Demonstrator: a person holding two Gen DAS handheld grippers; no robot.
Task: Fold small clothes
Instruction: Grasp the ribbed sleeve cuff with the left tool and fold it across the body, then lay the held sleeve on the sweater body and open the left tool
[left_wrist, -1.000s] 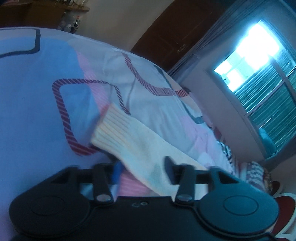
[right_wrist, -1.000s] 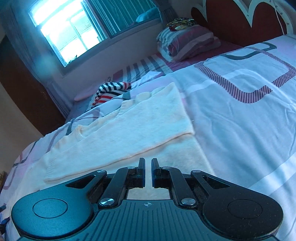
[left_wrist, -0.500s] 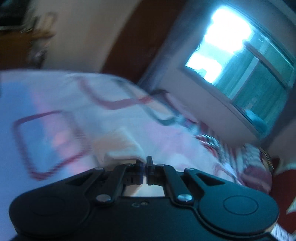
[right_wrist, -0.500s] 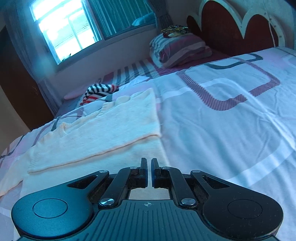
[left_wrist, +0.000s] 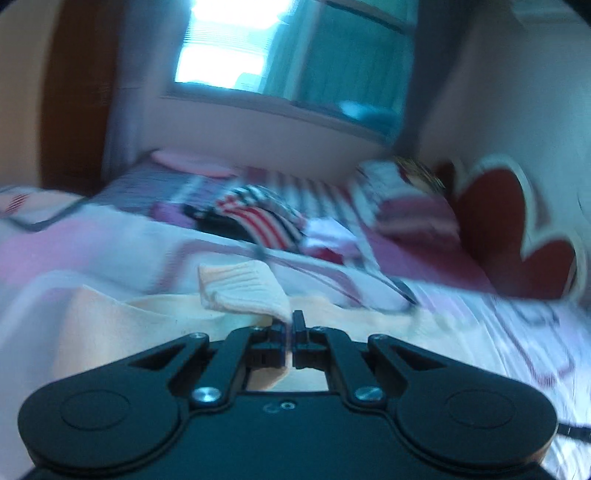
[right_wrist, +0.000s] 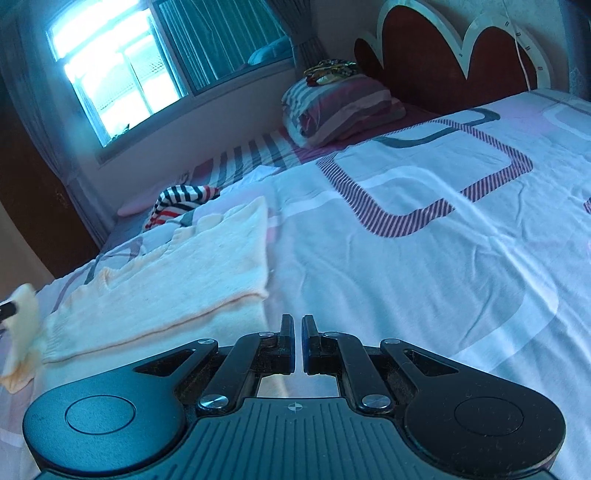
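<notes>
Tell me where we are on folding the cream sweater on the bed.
Done: one sleeve already lies folded across the cream sweater body. In hand: the left gripper is shut on the other sleeve's ribbed cuff, lifted over the body. The right gripper is shut and holds nothing. Left: lay that sleeve down, then fold the body. The striped garment behind sits unfolded.

Motion blur smears the whole left wrist view, so the striped garment (left_wrist: 258, 218) and pillows (left_wrist: 402, 206) lack detail. In the right wrist view, the picture's left edge cuts off the cream sweater's sleeve (right_wrist: 20, 332).
</notes>
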